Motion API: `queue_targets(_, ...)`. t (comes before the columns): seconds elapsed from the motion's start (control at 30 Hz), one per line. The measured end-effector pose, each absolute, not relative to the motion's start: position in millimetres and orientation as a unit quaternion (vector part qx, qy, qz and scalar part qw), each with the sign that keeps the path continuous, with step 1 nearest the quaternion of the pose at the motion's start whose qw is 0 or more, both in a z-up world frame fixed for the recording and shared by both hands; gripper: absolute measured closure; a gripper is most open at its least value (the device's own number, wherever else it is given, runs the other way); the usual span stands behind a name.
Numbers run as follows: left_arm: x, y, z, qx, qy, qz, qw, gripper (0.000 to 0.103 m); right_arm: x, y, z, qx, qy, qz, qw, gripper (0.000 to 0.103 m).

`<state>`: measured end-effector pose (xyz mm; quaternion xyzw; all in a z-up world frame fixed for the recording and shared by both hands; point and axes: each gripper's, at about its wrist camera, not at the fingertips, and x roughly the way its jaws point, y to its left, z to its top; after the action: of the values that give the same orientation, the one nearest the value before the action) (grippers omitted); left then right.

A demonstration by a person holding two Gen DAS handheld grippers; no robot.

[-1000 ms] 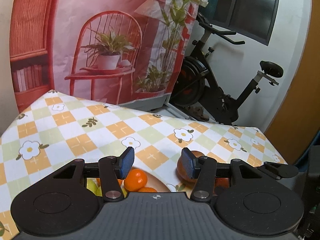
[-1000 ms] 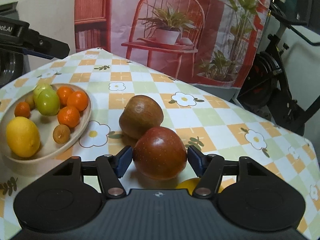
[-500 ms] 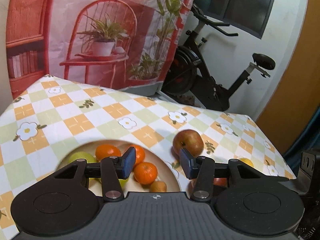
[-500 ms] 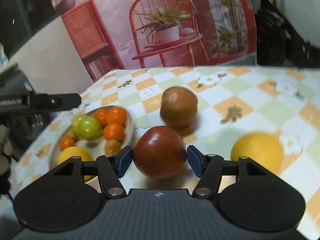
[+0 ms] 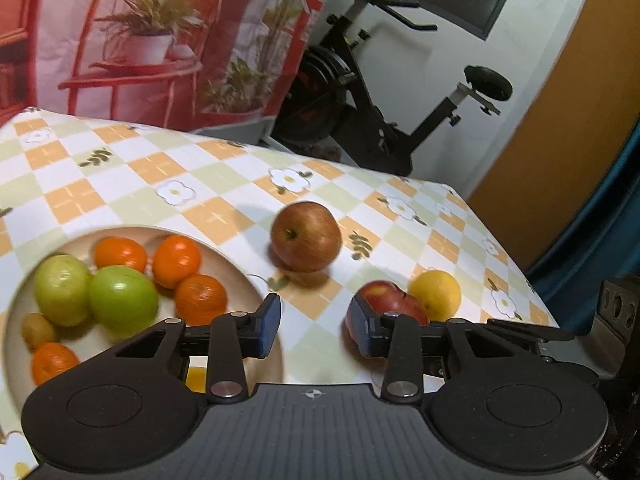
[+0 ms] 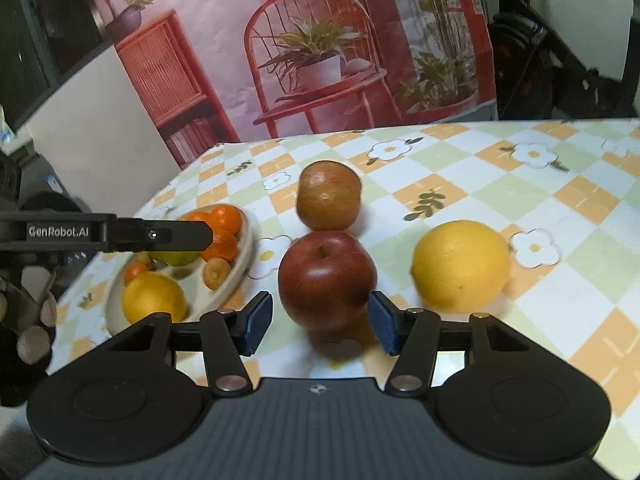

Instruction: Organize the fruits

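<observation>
Closing right gripper (image 6: 316, 322) jaws around the glossy dark-red apple (image 6: 327, 280), right blue pad just touching its skin, left pad a sliver off, fruit resting on the checked floral tablecloth (image 6: 520, 184) between a duller russet apple (image 6: 329, 195) behind and a dimpled yellow citrus (image 6: 461, 265) at right. Closing left gripper (image 5: 313, 326) jaws too, part open on nothing, over the rim of a pale round plate (image 5: 244, 268) of smooth tangerines and green fruit.
</observation>
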<state>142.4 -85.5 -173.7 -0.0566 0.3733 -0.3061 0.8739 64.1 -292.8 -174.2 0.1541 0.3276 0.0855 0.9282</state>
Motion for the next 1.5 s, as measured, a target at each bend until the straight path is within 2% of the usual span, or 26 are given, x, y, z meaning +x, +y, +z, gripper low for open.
queue_targets(0.17,151,-95,-180,-0.062,0.382,-0.318,0.865,0.067,63,-285,-176,0.096,0.326,0.073,0.938,0.048)
queue_targets(0.43,159,-107,-185,-0.071,0.389,-0.336,0.855,0.067,63,-276,-187,0.003,0.329,0.081,0.941,0.054)
queue_targets(0.77,168,-124,-182,-0.093,0.398,-0.342,0.846,0.067,66,-268,-189,-0.039,0.322,0.096,0.941,0.054)
queue_targets(1.03,169,-144,-188,-0.062,0.412,-0.359,0.835,0.067,64,-257,-188,-0.068,0.309,0.116,0.941,0.056)
queue_targets(1.5,170,-124,-197,-0.079,0.422,-0.371,0.823,0.069,67,-267,-194,-0.059,0.321,0.128,0.936,0.058)
